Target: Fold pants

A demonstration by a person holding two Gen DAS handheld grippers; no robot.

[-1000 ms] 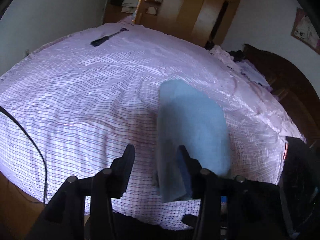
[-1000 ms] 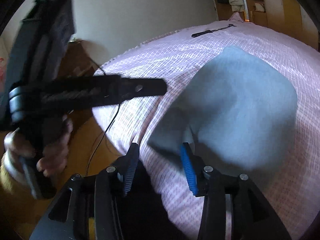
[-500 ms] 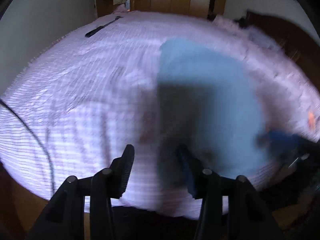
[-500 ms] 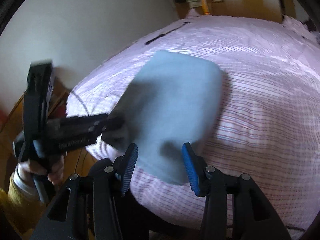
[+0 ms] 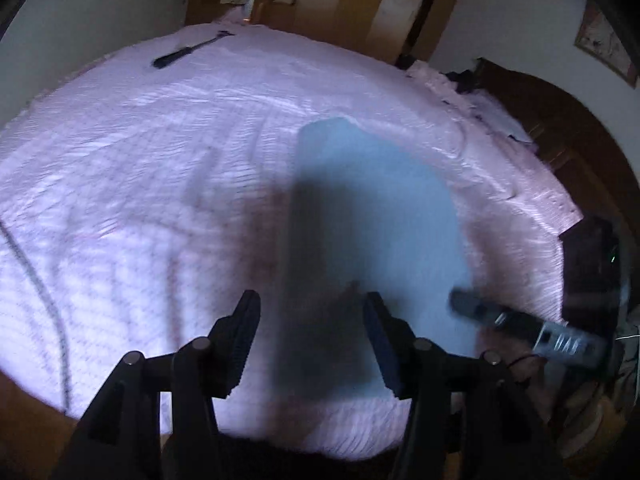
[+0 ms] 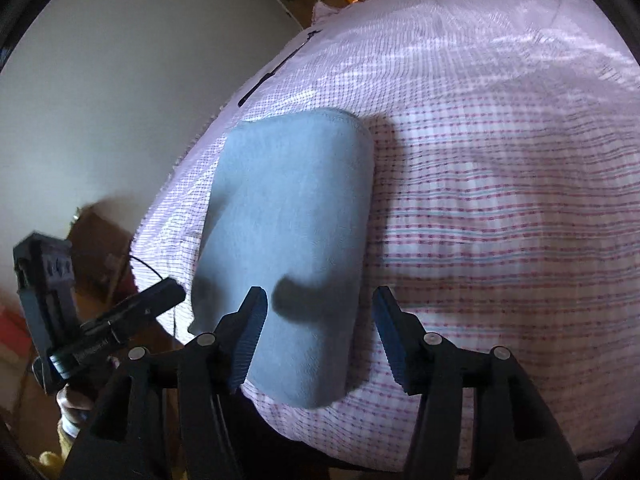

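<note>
A: How much room was there around the left gripper (image 5: 310,340)?

B: Plenty. The checked pink bedsheet (image 5: 140,184) spread bare ahead of it and off to its left, as far as the black tool (image 5: 186,51) lying near the far edge. The near edge of the bed fell away just under its fingers, and a thin cable (image 5: 44,300) hung over the edge on its left.

A: And the right gripper (image 6: 318,338)?

B: Bare sheet ran ahead and to its right. To its left the bed ended at the wall (image 6: 120,80), where the other tool was gripped in a hand (image 6: 74,400).

A: How did the jaws stand?

B: Both pairs had just been opening and stood parted, pressing on nothing. The near end of the pants (image 6: 288,240) lay below the gap of each.

A: What did the pants look like?

B: A smooth blue-grey oblong, folded flat, its corners rounded, running away from both grippers with its near end at the bed's near edge. Shadows of the fingers fell on that end. The left view was blurred, so the cloth's seams could not be told.
</note>
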